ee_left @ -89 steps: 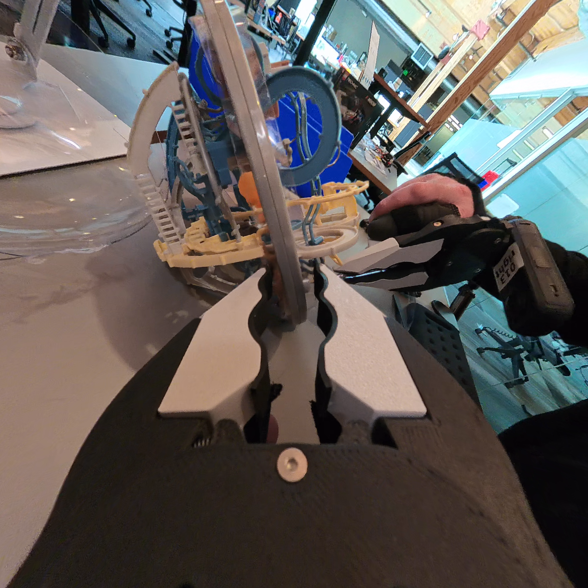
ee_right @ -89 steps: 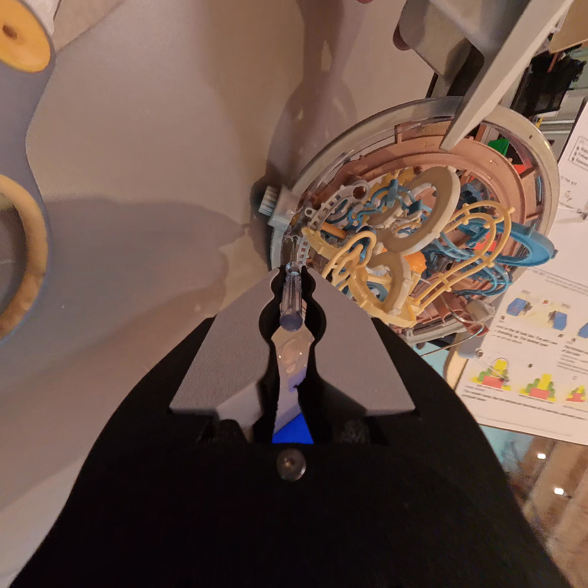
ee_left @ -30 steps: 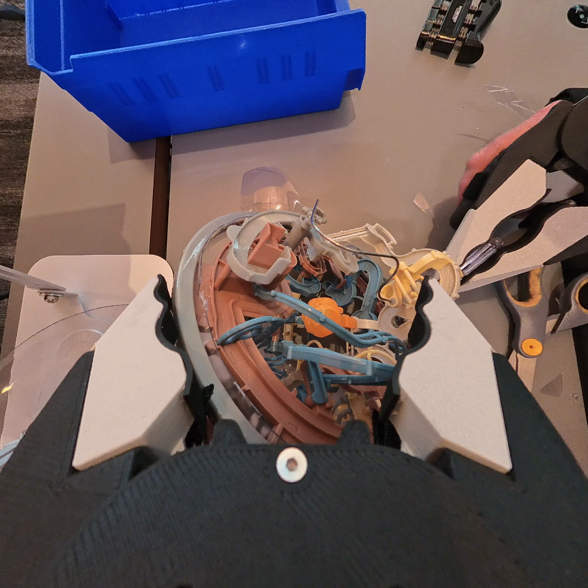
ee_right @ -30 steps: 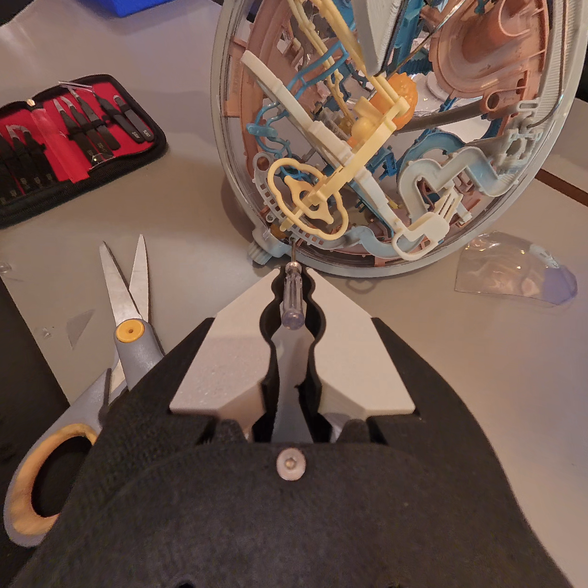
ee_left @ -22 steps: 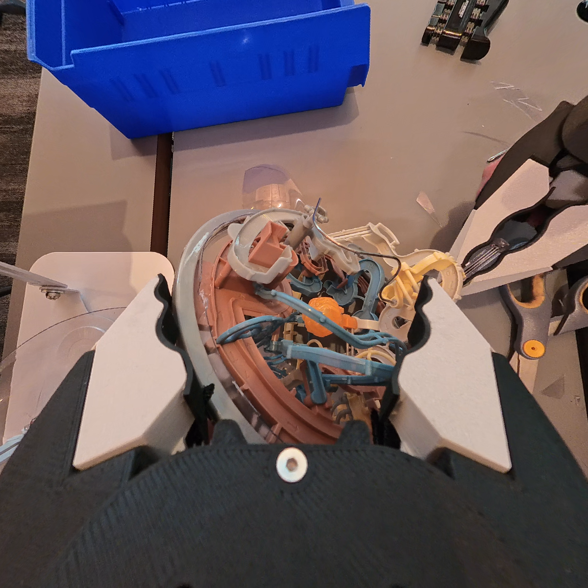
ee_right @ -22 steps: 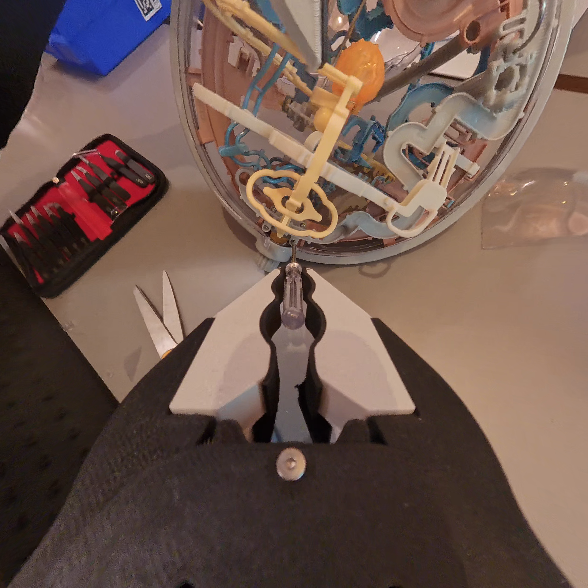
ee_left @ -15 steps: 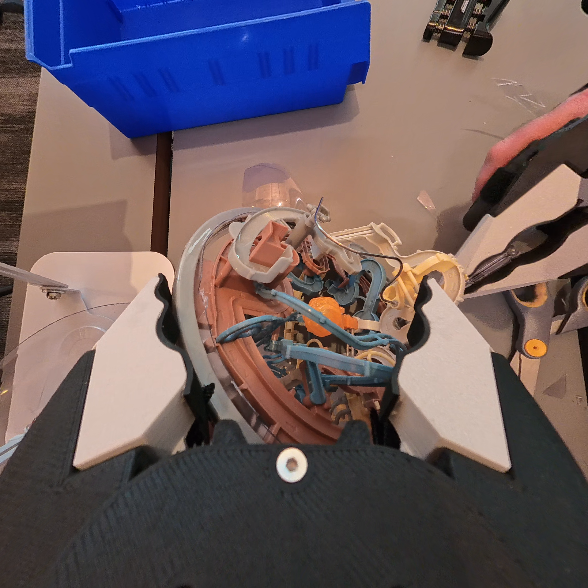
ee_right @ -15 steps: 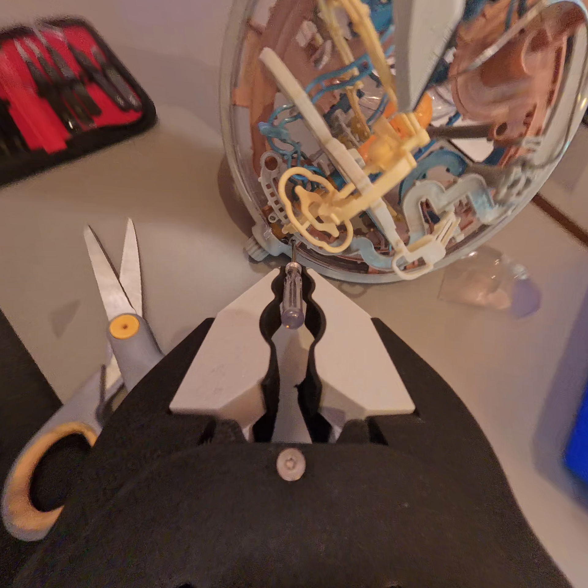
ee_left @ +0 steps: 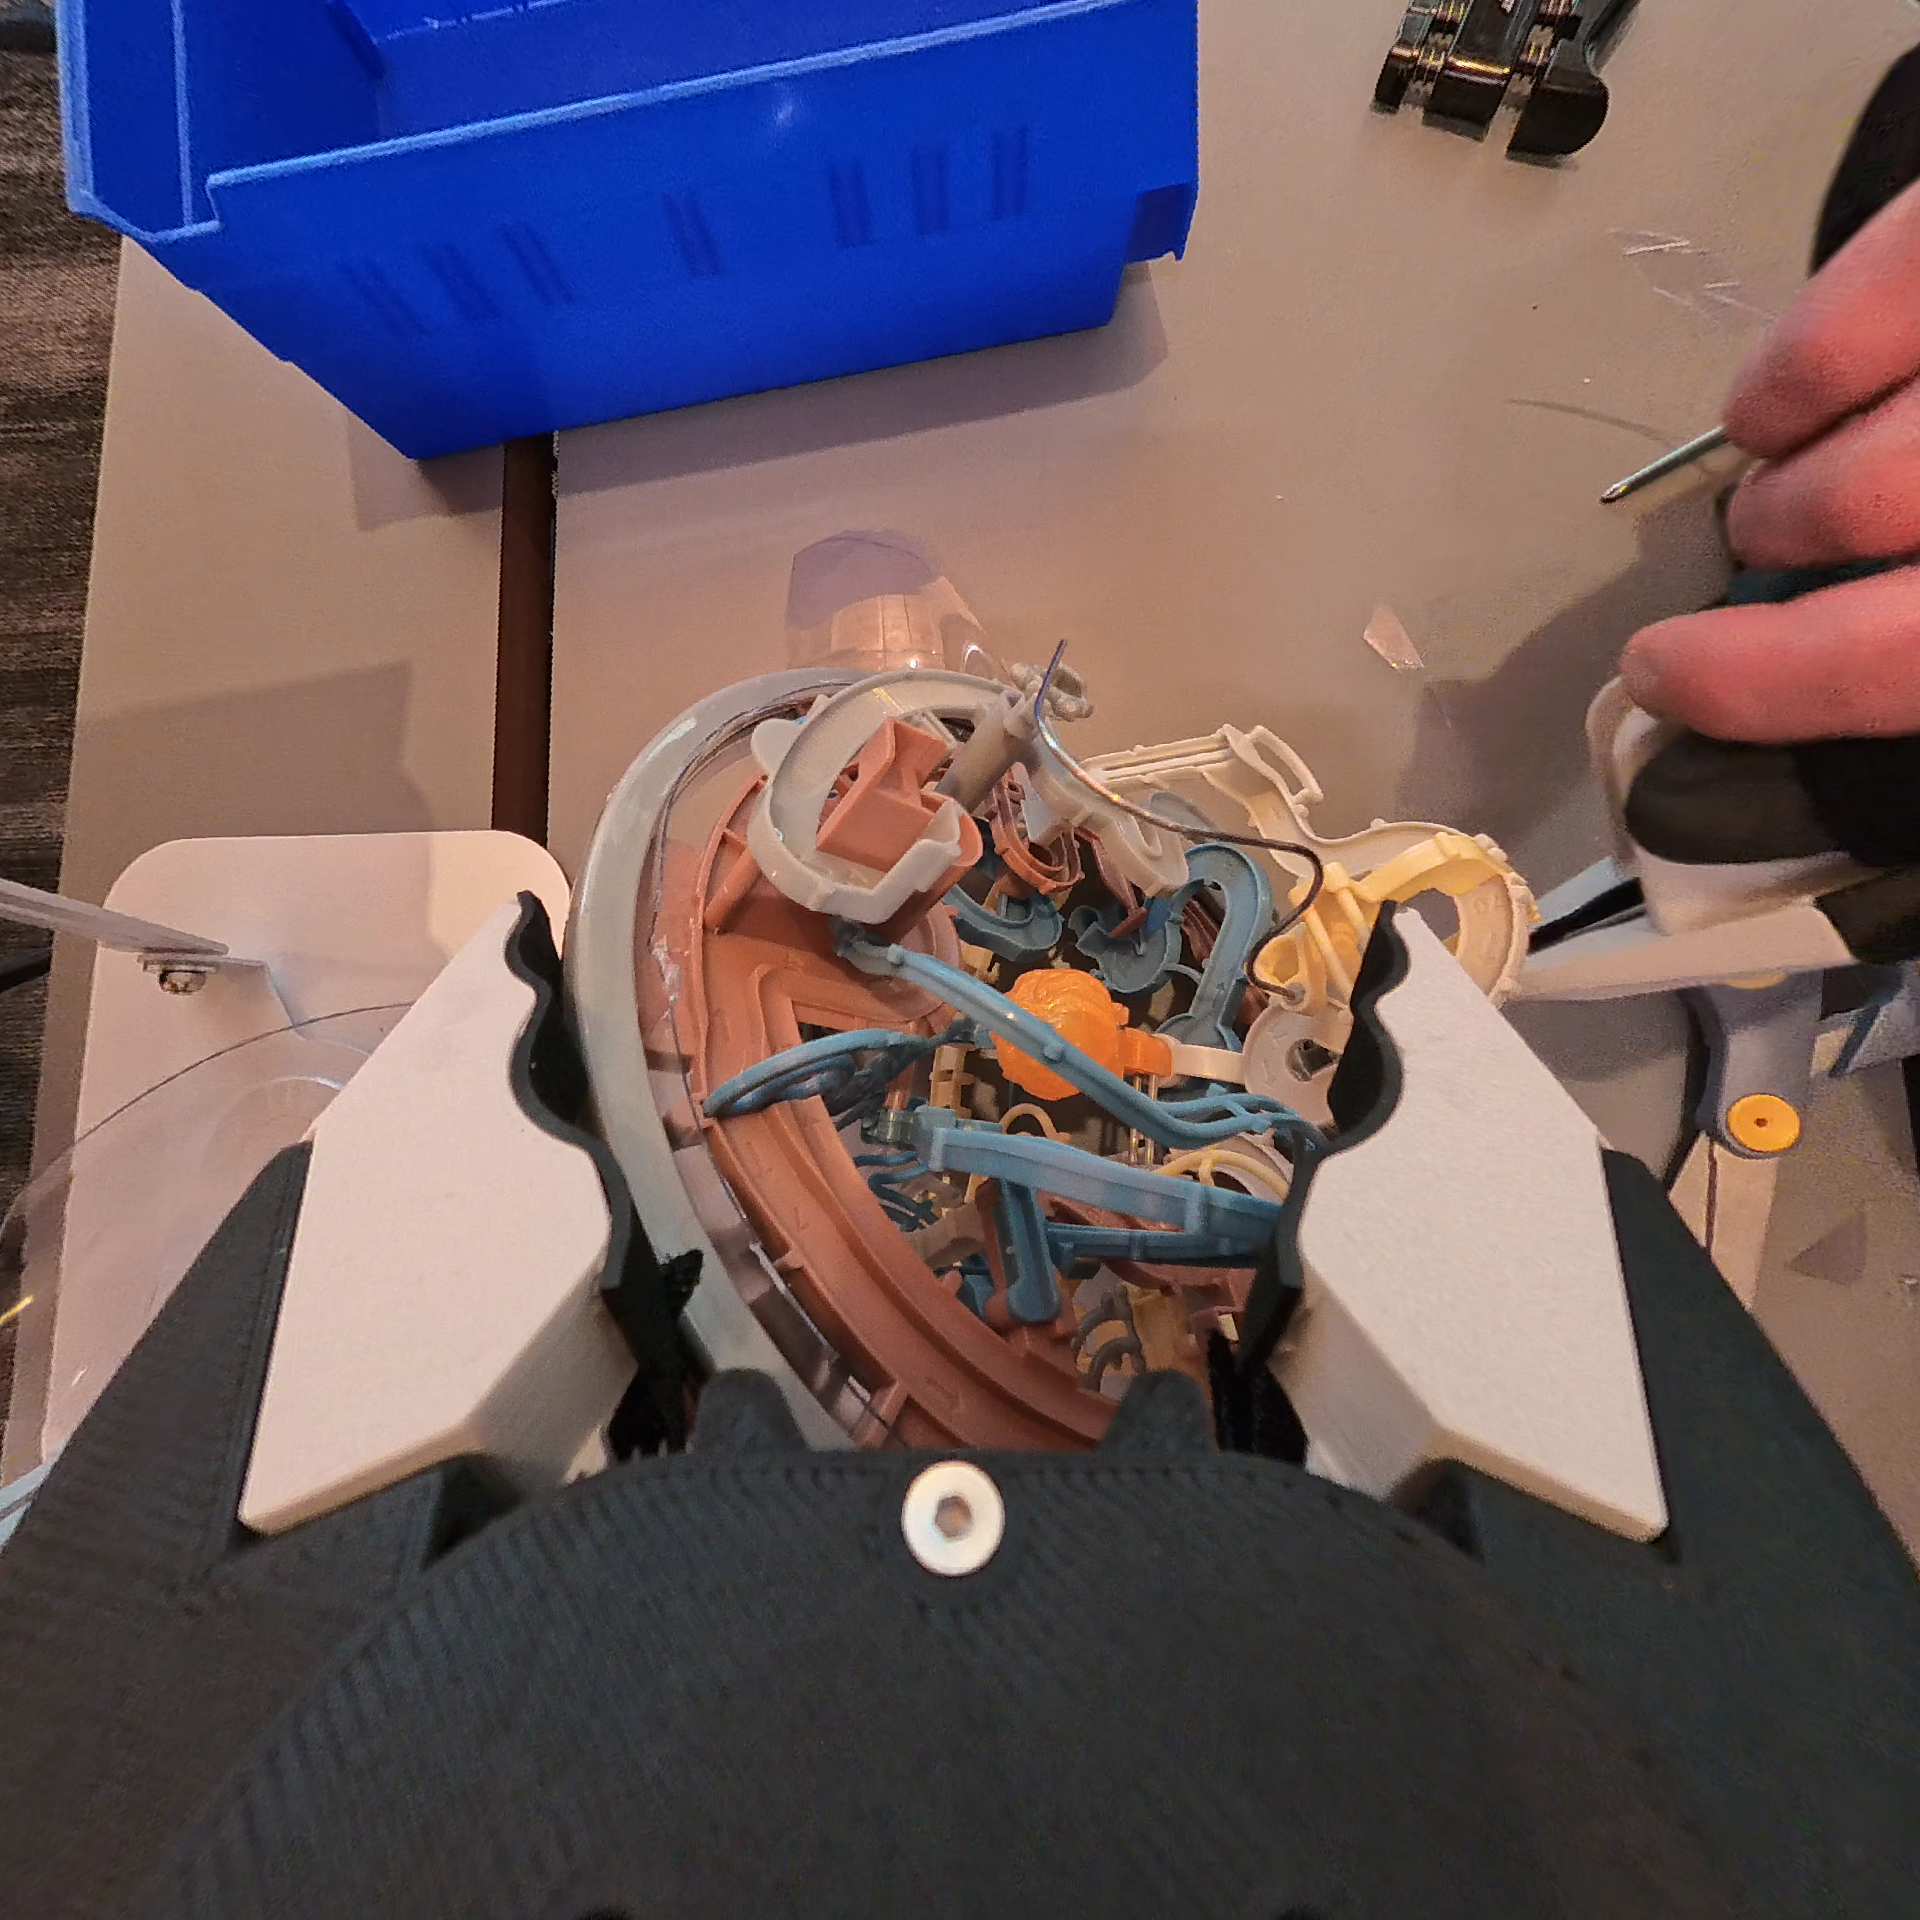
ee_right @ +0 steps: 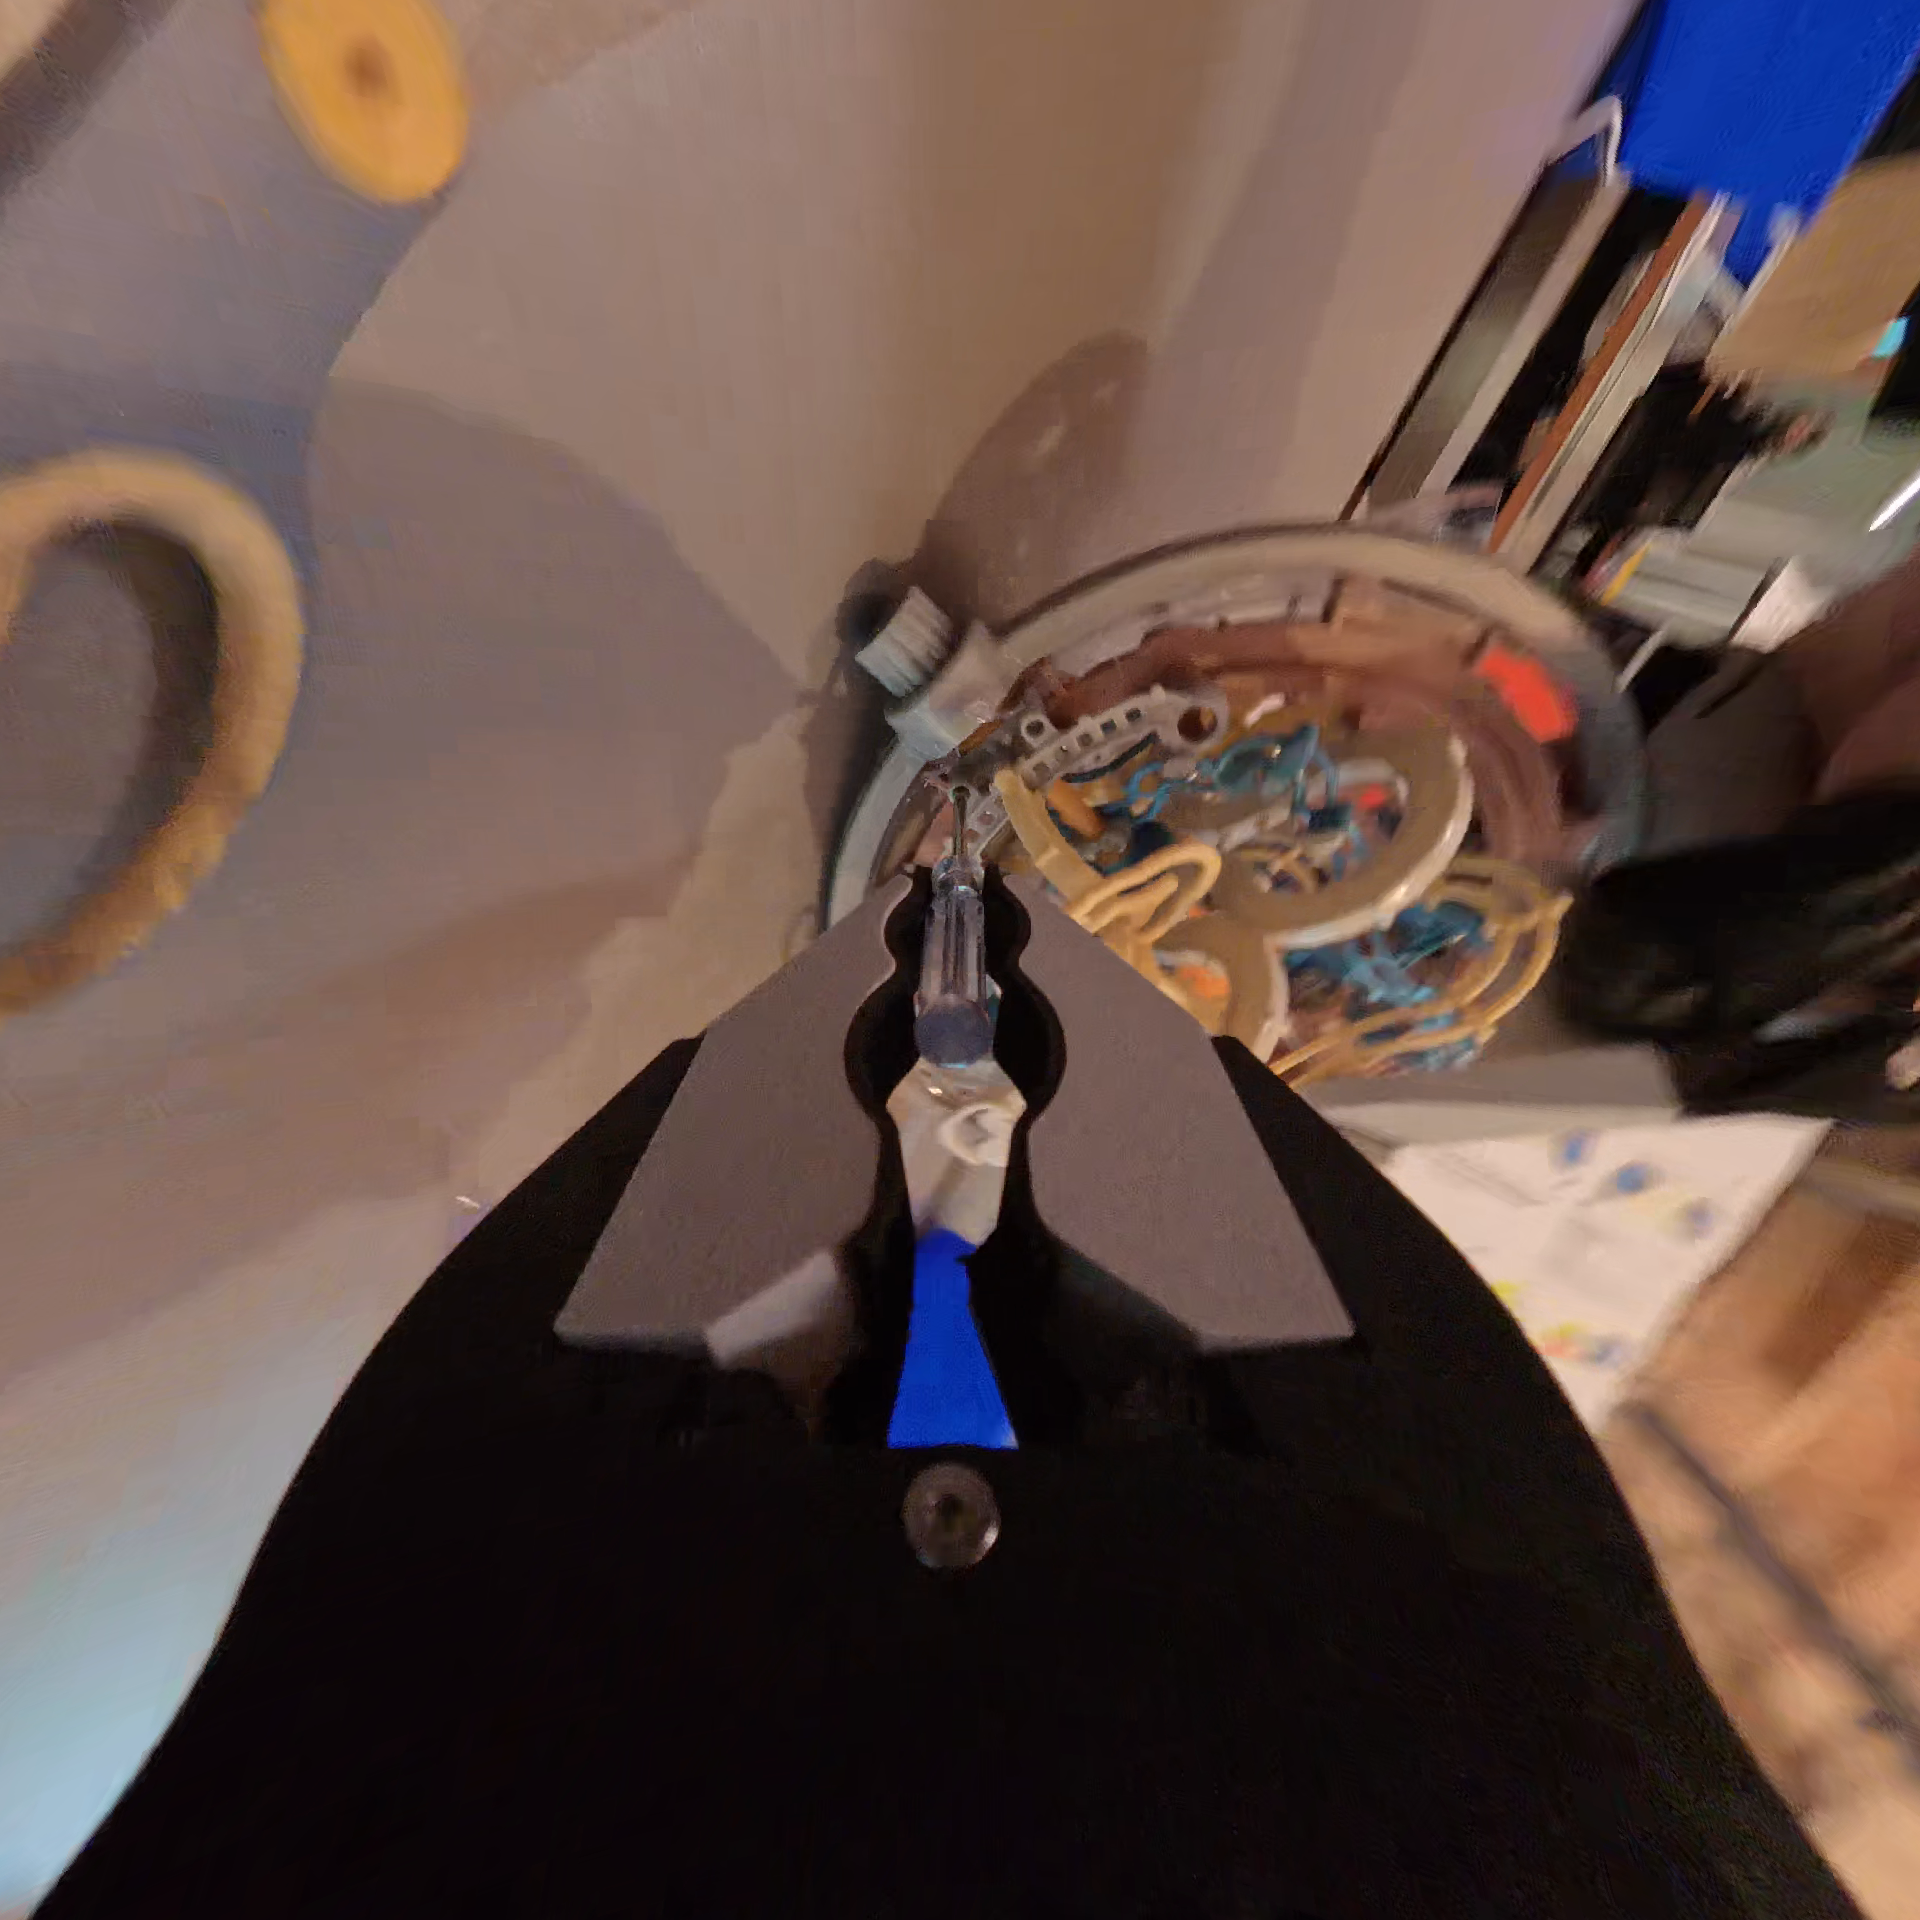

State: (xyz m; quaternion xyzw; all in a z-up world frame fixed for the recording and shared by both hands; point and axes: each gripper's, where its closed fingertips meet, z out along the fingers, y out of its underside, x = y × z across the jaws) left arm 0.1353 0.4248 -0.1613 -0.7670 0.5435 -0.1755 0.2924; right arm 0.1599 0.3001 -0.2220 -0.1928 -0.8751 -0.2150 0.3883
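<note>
My left gripper (ee_left: 956, 920) is clamped wide across an opened maze ball (ee_left: 1039, 1039), a grey-rimmed half sphere of brown, blue, cream and orange tracks tilted on the table. My right gripper (ee_right: 956, 883) is shut on a small screwdriver with a clear handle (ee_right: 951, 987). The screwdriver's tip touches the maze ball's rim (ee_right: 966, 769) just below a grey knob (ee_right: 904, 644). This view is blurred by motion. In the left wrist view the right gripper (ee_left: 1714, 914) sits at the ball's right side, with a person's hand (ee_left: 1829, 436) on it.
A blue bin (ee_left: 623, 208) stands behind the ball. Scissors (ee_left: 1756, 1122) lie at the right and also show in the right wrist view (ee_right: 135, 727). A black tool set (ee_left: 1496, 52) lies far right. A clear dome on a white base (ee_left: 208, 1039) is at the left, and a clear shard (ee_left: 883, 613) lies behind the ball. Left tips and right tips are each some 20 centimeters from the clear shard (ee_left: 883, 613).
The right gripper has rolled sharply around the screwdriver, its tip staying at the ball's rim. The left gripper, earlier pinching the rim, keeps its wide hold steady.
</note>
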